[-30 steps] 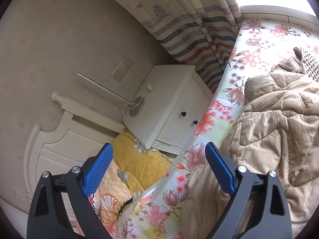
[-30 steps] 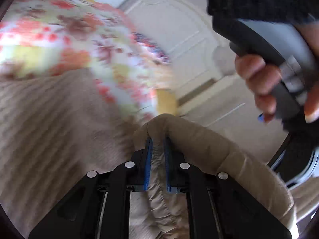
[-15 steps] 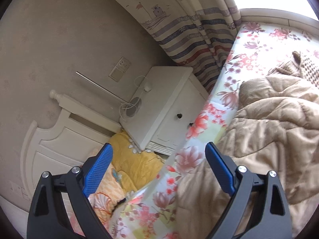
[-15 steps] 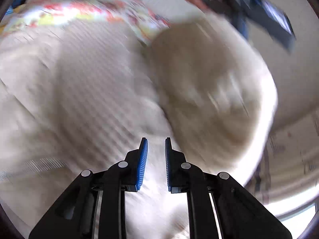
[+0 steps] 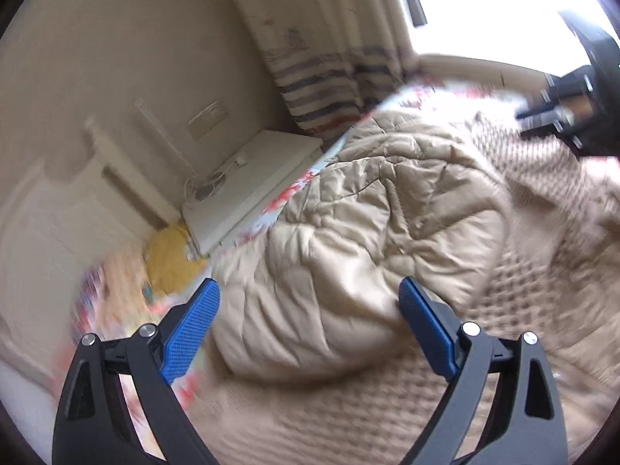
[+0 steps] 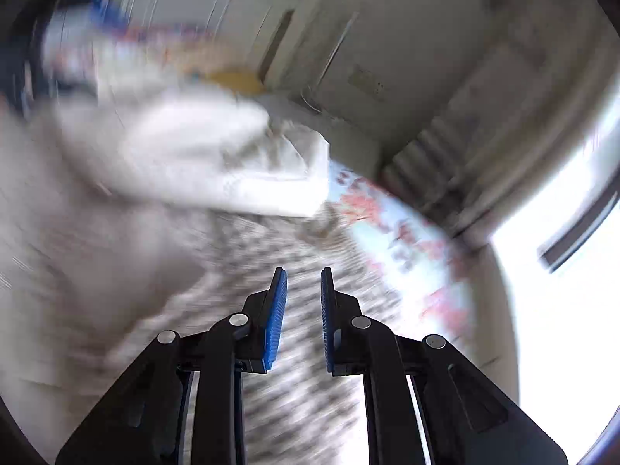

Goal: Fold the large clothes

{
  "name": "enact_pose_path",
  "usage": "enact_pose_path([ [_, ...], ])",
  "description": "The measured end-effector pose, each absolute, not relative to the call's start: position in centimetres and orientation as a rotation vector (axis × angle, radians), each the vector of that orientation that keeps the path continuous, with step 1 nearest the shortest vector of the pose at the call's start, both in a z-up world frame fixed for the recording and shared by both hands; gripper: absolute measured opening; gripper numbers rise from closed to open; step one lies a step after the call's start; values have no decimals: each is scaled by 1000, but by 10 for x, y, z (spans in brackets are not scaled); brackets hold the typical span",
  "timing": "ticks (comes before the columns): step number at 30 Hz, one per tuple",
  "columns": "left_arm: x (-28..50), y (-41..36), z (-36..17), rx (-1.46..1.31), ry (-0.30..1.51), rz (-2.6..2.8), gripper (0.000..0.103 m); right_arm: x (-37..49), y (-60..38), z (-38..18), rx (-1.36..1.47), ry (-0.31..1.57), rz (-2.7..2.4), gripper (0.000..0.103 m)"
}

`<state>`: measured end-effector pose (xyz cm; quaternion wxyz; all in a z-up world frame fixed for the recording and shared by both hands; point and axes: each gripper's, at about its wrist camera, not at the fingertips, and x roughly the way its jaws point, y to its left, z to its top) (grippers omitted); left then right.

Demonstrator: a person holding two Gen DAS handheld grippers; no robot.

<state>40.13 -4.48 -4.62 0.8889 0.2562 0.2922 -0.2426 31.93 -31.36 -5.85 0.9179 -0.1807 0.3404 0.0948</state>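
Both grippers hang above a tan padded coat (image 5: 348, 240) spread on a bed with a flowered sheet (image 5: 279, 201). Left gripper (image 5: 308, 302) stands wide open, its blue pads (image 5: 190, 333) on either side of the coat's quilted, folded-over bulk, nothing between them but air. Right gripper (image 6: 303, 298) has just been opening and now shows a narrow gap between its blue pads (image 6: 276, 317), with no cloth caught in it; the coat's textured lining (image 6: 294, 348) runs beneath, badly smeared by motion. In the left wrist view the right gripper appears as a dark shape (image 5: 573, 112) over the far side of the coat, toward the bright window (image 5: 503, 7). Beside the bed, next to the coat's near edge, sits a white nightstand (image 5: 255, 182), with a yellow pillow (image 5: 170, 255) just below it and a striped curtain (image 5: 325, 77) behind. What seems a pale fold of the coat (image 6: 193, 155) fills the right wrist view's left half, too blurred to be sure.
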Motion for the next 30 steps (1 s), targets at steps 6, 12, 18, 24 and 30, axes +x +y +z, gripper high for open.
enact_pose_path([
  [6, 402, 65, -73, -421, 863, -489, 101, 299, -328, -49, 413, 698, 495, 95],
  [12, 427, 67, -82, -645, 914, -483, 101, 338, -271, -54, 492, 756, 522, 94],
  [18, 479, 41, -99, -646, 1078, -392, 56, 385, -267, -82, 725, 872, 463, 64],
  [24, 427, 40, -51, -469, 835, -413, 7, 357, -254, -49, 556, 743, 501, 20],
  [30, 371, 31, -115, -285, 899, -329, 17, 299, -231, -72, 253, 753, 475, 20],
])
